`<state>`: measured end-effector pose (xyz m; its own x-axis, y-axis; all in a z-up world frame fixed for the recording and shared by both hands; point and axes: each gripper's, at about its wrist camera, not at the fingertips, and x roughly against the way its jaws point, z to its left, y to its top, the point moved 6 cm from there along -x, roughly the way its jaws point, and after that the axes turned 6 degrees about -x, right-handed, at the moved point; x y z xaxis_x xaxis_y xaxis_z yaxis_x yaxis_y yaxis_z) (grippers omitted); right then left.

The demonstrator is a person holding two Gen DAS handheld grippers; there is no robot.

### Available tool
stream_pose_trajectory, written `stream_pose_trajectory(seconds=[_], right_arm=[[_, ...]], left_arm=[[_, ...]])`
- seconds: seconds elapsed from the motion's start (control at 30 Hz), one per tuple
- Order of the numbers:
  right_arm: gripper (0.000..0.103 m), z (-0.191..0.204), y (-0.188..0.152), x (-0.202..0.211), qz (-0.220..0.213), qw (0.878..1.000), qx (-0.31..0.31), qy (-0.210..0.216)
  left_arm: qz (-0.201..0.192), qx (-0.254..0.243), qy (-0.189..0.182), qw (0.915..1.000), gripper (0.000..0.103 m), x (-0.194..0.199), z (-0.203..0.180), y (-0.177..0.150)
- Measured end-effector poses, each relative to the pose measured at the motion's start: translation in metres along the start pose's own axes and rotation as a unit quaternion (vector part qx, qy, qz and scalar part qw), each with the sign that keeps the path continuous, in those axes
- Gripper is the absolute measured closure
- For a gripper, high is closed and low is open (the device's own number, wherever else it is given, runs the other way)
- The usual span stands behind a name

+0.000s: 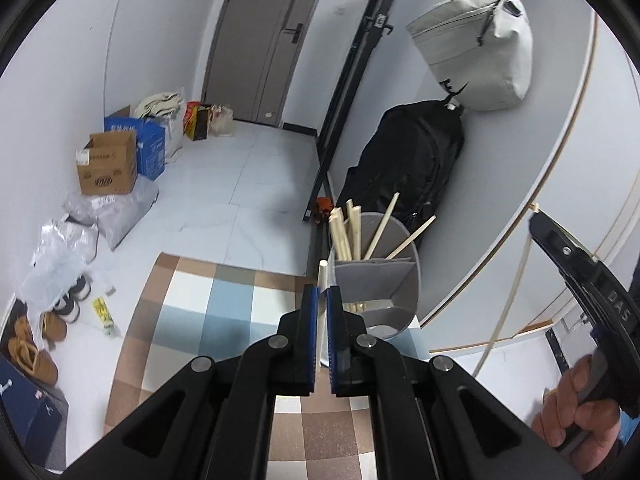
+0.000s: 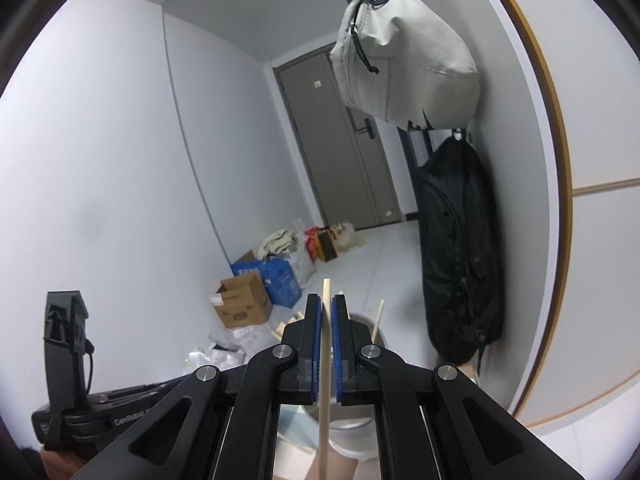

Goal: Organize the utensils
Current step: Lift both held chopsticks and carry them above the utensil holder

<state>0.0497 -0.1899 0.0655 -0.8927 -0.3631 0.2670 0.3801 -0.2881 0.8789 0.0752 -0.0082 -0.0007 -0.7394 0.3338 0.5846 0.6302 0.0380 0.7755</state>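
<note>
My left gripper (image 1: 322,294) is shut on a pale wooden chopstick (image 1: 321,304) that stands upright between its blue pads. Just right of it sits a grey round utensil holder (image 1: 376,280) with dividers, and several chopsticks (image 1: 348,228) lean in its far compartment. My right gripper (image 2: 327,304) is shut on another pale chopstick (image 2: 325,360), which runs up past the pads. Below and behind it the holder's rim (image 2: 360,318) shows, with a chopstick (image 2: 378,320) sticking out. In the left wrist view the right gripper (image 1: 536,210) appears at the right edge with its long chopstick (image 1: 508,288), held by a hand (image 1: 576,412).
A checked cloth (image 1: 224,312) covers the surface under the holder. A black bag (image 1: 412,160) and a grey bag (image 1: 476,48) hang on the wall close behind it. Cardboard boxes (image 1: 108,164), plastic bags and shoes (image 1: 32,352) lie along the left wall. A grey door (image 1: 260,40) stands at the back.
</note>
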Motion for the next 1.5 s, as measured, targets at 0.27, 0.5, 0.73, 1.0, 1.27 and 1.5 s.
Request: stream_pose_trajectory(seconds=[0.27,0.5,0.73,1.0,1.27,1.5], right_arm=[[0.099,0.010,0.023,-0.001,-0.017,1.000,0.012,0.010],[0.099,0.021,0.057,-0.007,-0.040,0.999,0.029,0.022],[0.099,0.029,0.090,-0.023,-0.069,0.996,0.047,0.027],[0.099,0.016,0.102,-0.072,-0.083,0.995,0.054,0.018],[0.099,-0.007,0.091,-0.113,-0.081,0.996,0.039,0.014],[0.099,-0.016,0.087,-0.128,-0.081,0.996,0.033,0.022]], left_arm=[[-0.026,-0.031,-0.024,0.9989,0.103,0.024,-0.023,0.024],[-0.055,-0.044,-0.041,0.9967,0.103,0.037,-0.035,0.053],[-0.072,-0.057,-0.051,0.9945,0.103,0.032,-0.046,0.081],[-0.073,-0.076,-0.052,0.9931,0.103,0.015,-0.052,0.102],[-0.051,-0.094,-0.048,0.9931,0.103,-0.008,-0.045,0.101],[-0.022,-0.112,-0.051,0.9922,0.103,-0.030,-0.045,0.094]])
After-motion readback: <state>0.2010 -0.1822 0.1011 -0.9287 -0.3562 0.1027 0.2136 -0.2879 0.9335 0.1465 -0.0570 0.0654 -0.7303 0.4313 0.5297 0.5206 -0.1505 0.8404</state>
